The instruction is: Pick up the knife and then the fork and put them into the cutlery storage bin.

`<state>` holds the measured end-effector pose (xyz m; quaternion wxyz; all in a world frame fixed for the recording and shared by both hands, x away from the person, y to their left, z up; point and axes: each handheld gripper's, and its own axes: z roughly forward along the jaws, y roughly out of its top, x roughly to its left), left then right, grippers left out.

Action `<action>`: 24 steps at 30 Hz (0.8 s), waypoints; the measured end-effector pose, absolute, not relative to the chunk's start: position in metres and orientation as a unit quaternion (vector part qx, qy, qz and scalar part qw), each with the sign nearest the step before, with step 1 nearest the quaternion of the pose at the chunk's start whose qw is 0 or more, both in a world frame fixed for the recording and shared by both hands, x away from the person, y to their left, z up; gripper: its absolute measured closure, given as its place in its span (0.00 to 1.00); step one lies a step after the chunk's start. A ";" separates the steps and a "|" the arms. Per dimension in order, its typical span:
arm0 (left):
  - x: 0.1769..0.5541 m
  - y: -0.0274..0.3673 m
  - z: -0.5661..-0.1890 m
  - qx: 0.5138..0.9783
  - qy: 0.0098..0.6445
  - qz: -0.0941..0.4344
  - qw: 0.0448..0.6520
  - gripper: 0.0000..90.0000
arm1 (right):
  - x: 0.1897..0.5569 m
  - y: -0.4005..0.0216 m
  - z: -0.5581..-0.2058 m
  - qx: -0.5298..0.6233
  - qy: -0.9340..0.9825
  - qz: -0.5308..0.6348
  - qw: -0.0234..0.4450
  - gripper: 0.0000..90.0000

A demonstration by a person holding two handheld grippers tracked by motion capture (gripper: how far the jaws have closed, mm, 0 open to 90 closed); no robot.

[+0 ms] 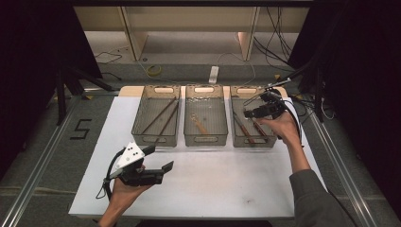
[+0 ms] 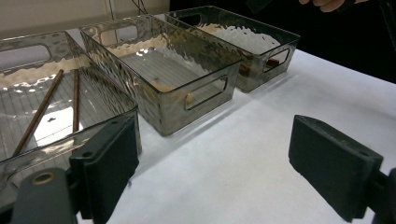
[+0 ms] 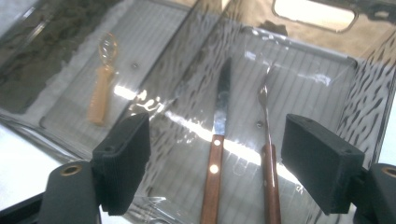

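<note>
A wooden-handled knife (image 3: 215, 154) lay flat on the floor of the right-hand clear bin (image 1: 235, 124), directly below and between the parted jaws of the right gripper (image 1: 253, 112), with no contact. Just beside it, towards that gripper's right jaw, lay a second wooden-handled utensil (image 3: 268, 163), roughly parallel; whether it was a fork could not be told. The right gripper hovered over this bin, jaws wide apart and empty, so the step in hand looked like a release just finished, the cutlery sorted into its bin.

Beyond the gripper's left jaw, the middle bin (image 1: 205, 140) held a pale-handled utensil (image 3: 100, 95). The far bin (image 1: 156, 139) held two chopsticks (image 1: 162, 117).

The left gripper (image 1: 161, 158) rested low over the white surface (image 1: 217, 184), jaws apart and empty, near the bins.

The next move likely called for lifting the right gripper clear of the bin wall without catching it.
</note>
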<state>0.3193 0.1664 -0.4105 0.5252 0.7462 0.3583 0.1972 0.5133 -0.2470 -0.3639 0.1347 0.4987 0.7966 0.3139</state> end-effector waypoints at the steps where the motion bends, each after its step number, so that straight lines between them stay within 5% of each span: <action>1: 0.319 0.166 -0.410 0.746 0.358 0.197 0.525 0.17 | 0.511 -0.246 -0.362 0.496 0.796 0.319 0.135 0.27; 24: 0.319 0.166 -0.410 0.745 0.360 0.193 0.527 0.17 | 0.436 -0.221 -0.357 0.431 0.799 0.391 0.149 0.25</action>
